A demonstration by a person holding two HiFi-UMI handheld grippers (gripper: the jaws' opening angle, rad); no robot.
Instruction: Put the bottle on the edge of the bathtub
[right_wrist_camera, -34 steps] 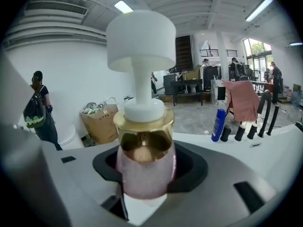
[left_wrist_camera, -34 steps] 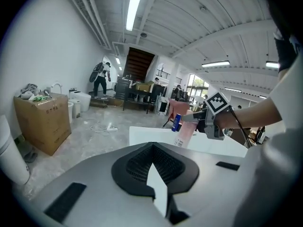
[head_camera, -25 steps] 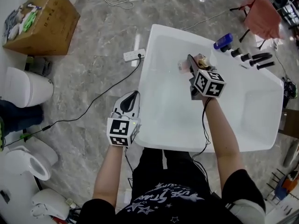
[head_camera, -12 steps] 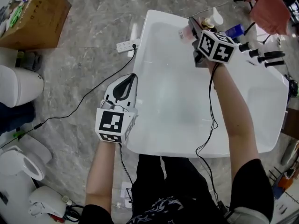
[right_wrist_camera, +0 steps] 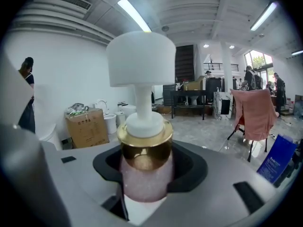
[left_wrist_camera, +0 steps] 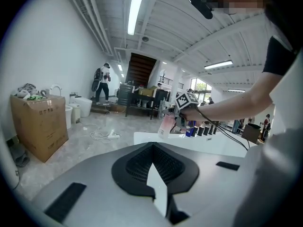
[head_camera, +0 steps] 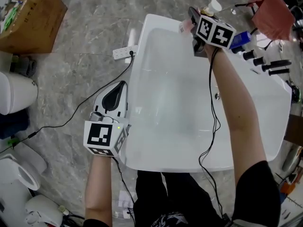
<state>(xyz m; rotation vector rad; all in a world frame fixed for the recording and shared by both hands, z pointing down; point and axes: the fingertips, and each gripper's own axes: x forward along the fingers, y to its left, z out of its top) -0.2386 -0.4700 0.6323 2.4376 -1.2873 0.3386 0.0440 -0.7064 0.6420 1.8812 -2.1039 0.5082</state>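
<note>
Right gripper (head_camera: 194,19): clenched on the bottle (right_wrist_camera: 145,171), its jaws standing wide on the pink body.
Bottle: pink, with a gold collar and a white pump head; it stood upright between the jaws in the right gripper view.
Bottle's place: at the far edge of the tub (head_camera: 134,103), near the far corner. Whether its base touched the rim could not be told.
Right arm: stretched out across the tub's right half, with a black cable running along it.
Left gripper (head_camera: 113,94): jaws together with nothing between them.
Left gripper's place: just outside the tub's left rim, over the floor, well apart from the bottle.
Tub: white, its basin bare.
Far right rim: a blue bottle (head_camera: 240,38) just beside the right gripper, and a row of dark bottles (head_camera: 265,63) past it.
Floor, left of tub: a white power strip (head_camera: 124,53) near the far left corner, its black cord trailing away to the left.
Farther left: a cardboard box (head_camera: 28,18) and a white toilet (head_camera: 16,91).
Far right corner of the view: a pink cloth (head_camera: 272,11).
</note>
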